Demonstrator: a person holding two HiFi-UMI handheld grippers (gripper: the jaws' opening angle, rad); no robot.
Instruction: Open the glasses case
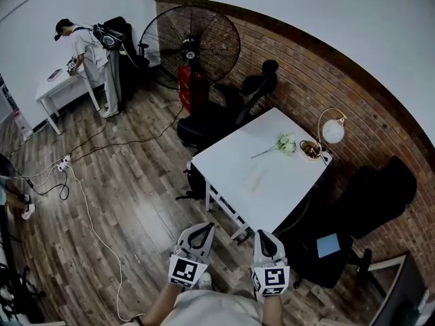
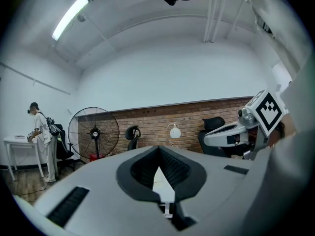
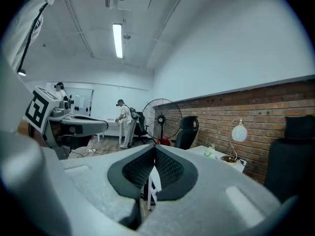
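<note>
The left gripper (image 2: 158,151) has its jaws pressed together on nothing, and so does the right gripper (image 3: 154,150). Both hang side by side, near the near edge of a white table (image 1: 228,160). At the table's middle lies a pale, faint shape, seemingly the glasses case (image 1: 256,178). Farther right stand a flower (image 1: 285,143) and a lamp (image 1: 332,131).

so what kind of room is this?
Likely a small office or lab workroom: white rectangular table, black swivel office chair beside it, large black pedestal fan by the red brick wall.
</note>
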